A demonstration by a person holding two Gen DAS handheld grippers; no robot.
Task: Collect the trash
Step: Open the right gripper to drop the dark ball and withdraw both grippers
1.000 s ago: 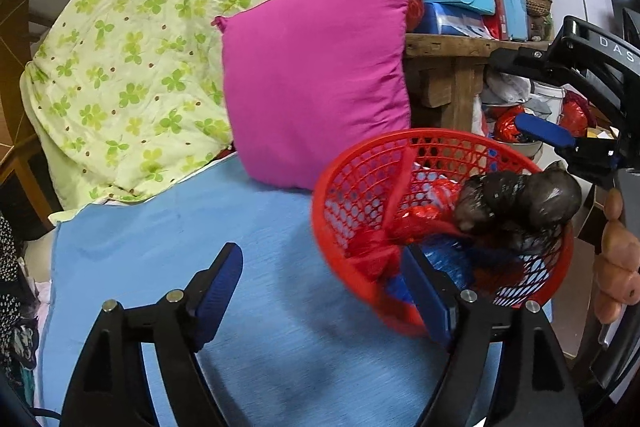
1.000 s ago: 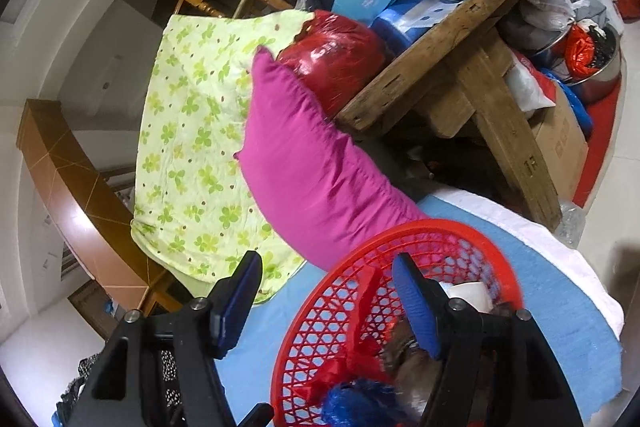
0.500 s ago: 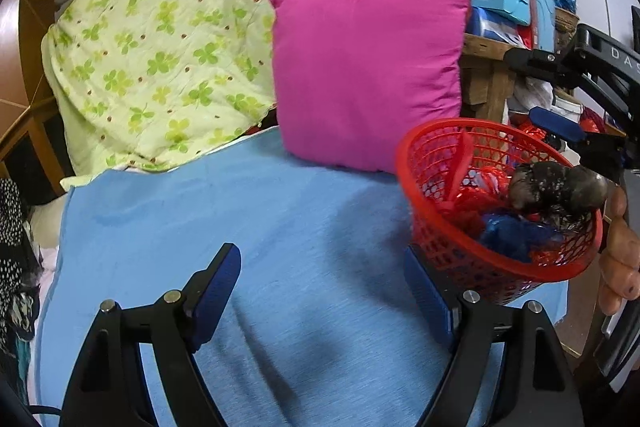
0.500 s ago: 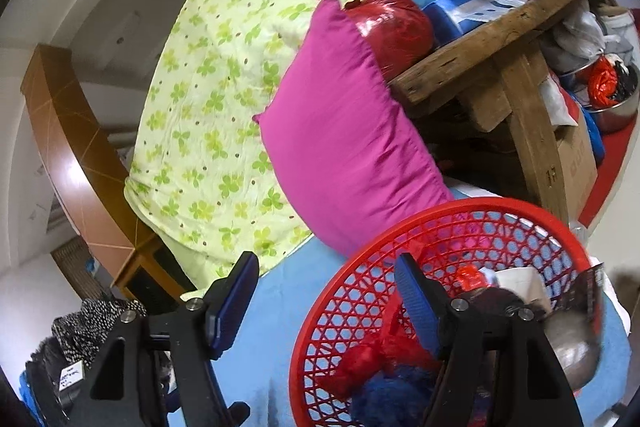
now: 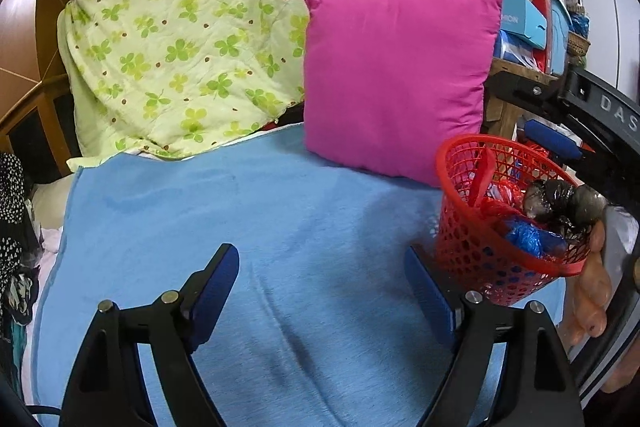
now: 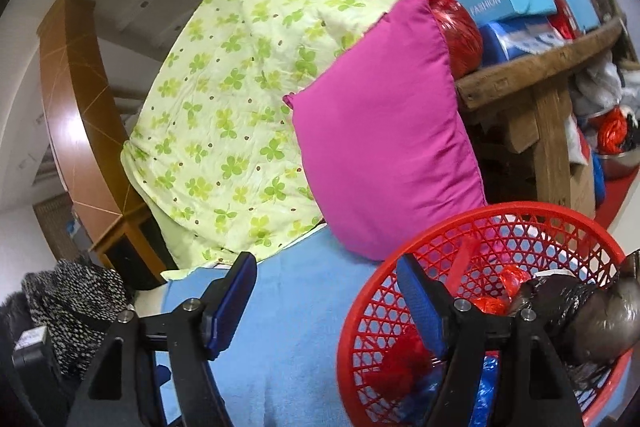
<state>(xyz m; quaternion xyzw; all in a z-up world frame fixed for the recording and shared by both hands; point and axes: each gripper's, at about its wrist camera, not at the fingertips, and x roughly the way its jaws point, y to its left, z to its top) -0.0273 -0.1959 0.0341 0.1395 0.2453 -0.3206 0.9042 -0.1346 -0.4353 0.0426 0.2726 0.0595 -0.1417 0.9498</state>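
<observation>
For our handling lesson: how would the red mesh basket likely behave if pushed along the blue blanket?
The red basket probably slides poorly: the blue blanket looks soft. It may tip, since it is narrow-based and piled to the rim with the black bag. Likely light.

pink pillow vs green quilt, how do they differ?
1. The pillow is plain magenta; the quilt is pale green with a clover print.
2. The pillow is a compact square; the quilt is a far larger draped heap.
3. The pillow stands upright on the blue blanket; the quilt slopes behind and left of it, its edge overhanging the blanket.
Both are soft bedding at the blanket's far side.
</observation>
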